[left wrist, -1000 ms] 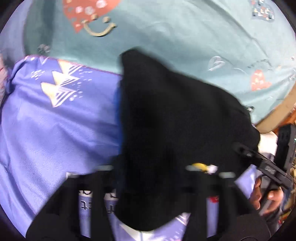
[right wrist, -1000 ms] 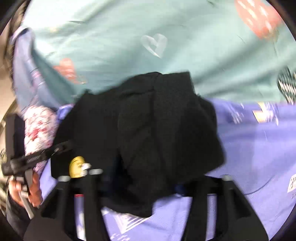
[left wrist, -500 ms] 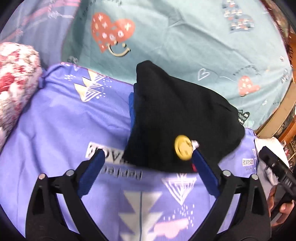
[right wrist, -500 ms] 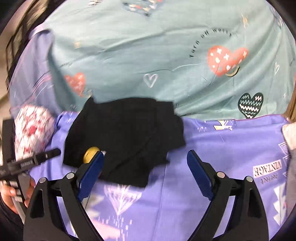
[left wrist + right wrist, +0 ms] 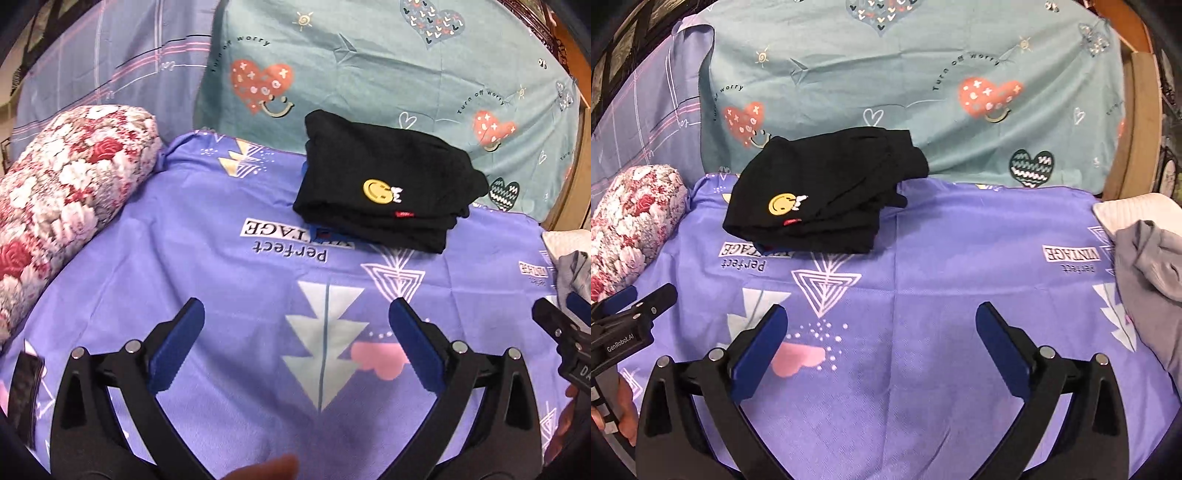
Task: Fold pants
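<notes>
There, in the left wrist view, the left gripper (image 5: 295, 325) stood wide and empty above the purple sheet (image 5: 221, 295), the folded black pants (image 5: 384, 188) lying well ahead. In the right wrist view, the right gripper (image 5: 881, 328) likewise gaped empty; pants (image 5: 827, 195) lay ahead-left, grey garment (image 5: 1145, 273) at right.

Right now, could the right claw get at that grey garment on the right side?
Probably yes: the right claw is open and empty, and only bare purple sheet lies between it and the grey garment.

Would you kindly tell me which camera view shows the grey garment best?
The right wrist view: the grey garment lies crumpled at the right edge, largely visible. The left wrist view catches only a sliver at its right border.
</notes>
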### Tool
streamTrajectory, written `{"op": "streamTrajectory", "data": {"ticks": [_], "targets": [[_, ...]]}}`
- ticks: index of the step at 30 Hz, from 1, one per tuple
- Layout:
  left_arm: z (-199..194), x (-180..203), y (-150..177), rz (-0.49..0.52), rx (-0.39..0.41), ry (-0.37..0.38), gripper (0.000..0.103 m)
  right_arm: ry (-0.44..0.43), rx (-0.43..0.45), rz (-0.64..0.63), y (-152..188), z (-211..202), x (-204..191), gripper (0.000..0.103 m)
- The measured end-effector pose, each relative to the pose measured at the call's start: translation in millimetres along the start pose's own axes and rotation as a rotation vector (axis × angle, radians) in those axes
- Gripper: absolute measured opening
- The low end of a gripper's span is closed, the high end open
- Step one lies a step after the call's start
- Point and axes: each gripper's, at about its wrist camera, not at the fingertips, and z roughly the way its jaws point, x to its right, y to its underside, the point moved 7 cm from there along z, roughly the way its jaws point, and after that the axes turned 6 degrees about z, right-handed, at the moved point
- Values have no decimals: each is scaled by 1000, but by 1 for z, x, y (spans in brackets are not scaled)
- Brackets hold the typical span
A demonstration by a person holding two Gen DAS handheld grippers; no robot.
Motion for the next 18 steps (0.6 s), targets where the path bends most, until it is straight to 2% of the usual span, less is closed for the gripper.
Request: {"op": "streamTrajectory", "data": {"ticks": [4,9,12,18], "targets": [[6,4,19,12,-22,10,101,65,30,-20,21,-5,-1,102],[11,7,35,34,-15,10,101,47,-2,9,38,2,1,102],[21,10,47,46,-60,38,101,40,-21,19,48,11,3,102],[44,6,74,17,-177,35,101,20,-111,12,71,33,1,102]]}}
